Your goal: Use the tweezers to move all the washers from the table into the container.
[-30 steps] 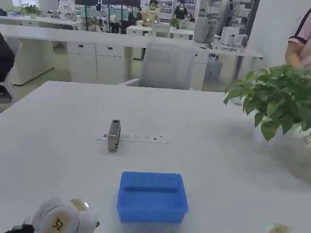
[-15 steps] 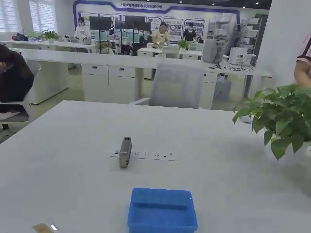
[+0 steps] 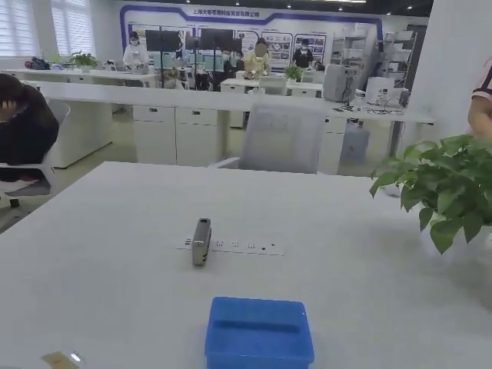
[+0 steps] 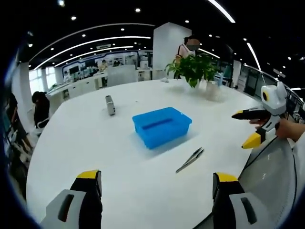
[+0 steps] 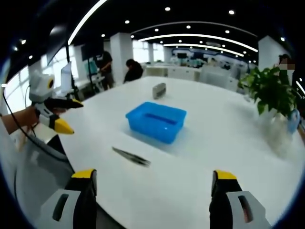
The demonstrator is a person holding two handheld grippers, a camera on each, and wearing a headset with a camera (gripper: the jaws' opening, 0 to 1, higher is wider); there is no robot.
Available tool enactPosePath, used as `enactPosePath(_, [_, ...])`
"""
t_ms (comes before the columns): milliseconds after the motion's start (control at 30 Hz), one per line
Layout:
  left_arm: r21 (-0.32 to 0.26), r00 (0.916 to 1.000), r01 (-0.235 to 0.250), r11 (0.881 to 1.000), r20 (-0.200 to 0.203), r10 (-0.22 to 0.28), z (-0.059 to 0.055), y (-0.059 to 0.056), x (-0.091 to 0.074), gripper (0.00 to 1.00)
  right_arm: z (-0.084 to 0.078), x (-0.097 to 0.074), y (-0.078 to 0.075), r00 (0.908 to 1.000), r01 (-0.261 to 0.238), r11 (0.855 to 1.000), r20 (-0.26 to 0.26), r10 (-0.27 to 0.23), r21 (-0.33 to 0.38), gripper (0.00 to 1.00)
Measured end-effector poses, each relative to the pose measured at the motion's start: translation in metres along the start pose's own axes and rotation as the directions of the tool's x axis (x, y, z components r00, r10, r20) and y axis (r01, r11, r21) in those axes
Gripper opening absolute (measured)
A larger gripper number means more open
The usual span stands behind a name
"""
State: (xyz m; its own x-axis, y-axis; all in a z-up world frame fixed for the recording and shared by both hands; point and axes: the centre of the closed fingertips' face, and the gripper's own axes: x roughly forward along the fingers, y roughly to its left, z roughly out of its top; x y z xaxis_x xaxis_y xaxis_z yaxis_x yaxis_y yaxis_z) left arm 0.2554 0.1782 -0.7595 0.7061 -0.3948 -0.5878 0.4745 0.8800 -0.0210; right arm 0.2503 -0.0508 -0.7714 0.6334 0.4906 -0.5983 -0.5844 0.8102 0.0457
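A blue plastic container stands on the white table, near its front edge. Metal tweezers lie flat on the table just in front of the container, also seen in the right gripper view as tweezers. My left gripper is open, held low over the near edge and well short of the tweezers. My right gripper is open too, with nothing between its jaws. Each gripper appears in the other's view: the right gripper and the left gripper, both held off the table's edge.
A grey block lies on a power strip beyond the container. A potted plant stands at the table's right side. A grey chair is at the far edge. People sit at desks behind.
The head camera has tilted up, so the container and grey block sit lower in the picture. Nothing on the table has moved.
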Motion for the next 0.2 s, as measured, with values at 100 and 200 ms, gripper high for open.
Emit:
enactPosePath(100, [-0.011,1.0,-0.005,1.0,0.001,0.005,0.0015,0.002,-0.0001,0.99,0.0005,0.0,-0.0004,1.0,0.005,1.0,-0.003,-0.005,-0.006,0.99])
enactPosePath(200, [-0.018,0.9999,-0.015,1.0,0.009,0.015,0.0031,0.0045,-0.001,0.99,0.0008,0.0008,-0.0033,1.0,0.008,1.0,0.001,-0.008,0.0,0.99])
